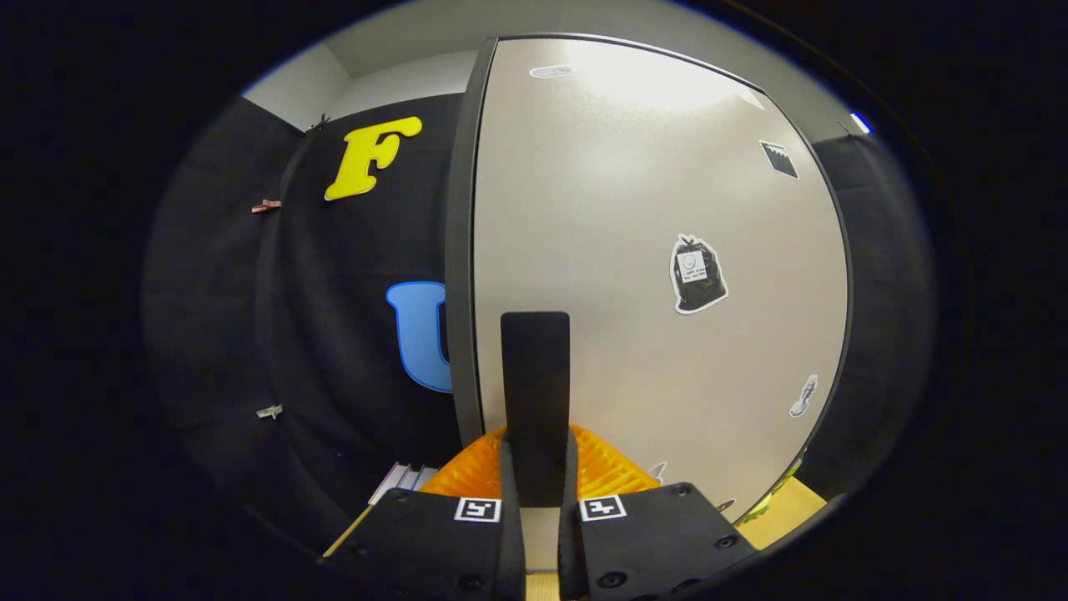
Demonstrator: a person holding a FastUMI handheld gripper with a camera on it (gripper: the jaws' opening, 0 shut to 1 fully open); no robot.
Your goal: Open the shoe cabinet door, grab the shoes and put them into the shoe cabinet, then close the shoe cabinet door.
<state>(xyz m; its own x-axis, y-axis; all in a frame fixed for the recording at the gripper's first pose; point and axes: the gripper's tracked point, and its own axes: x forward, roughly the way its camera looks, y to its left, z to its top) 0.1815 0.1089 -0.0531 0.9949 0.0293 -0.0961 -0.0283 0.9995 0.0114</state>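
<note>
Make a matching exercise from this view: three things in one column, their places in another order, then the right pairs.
Things:
1. handle
2. bag sticker
3. red clip

Places:
A. on the cloth wall, left of the door
B. gripped between the fingers of the hand-held gripper
C. on the door, right of the handle

Pairs: 1-B, 2-C, 3-A

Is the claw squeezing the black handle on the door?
Yes, the claw is shut on the flat black handle of the pale grey cabinet door.
</note>
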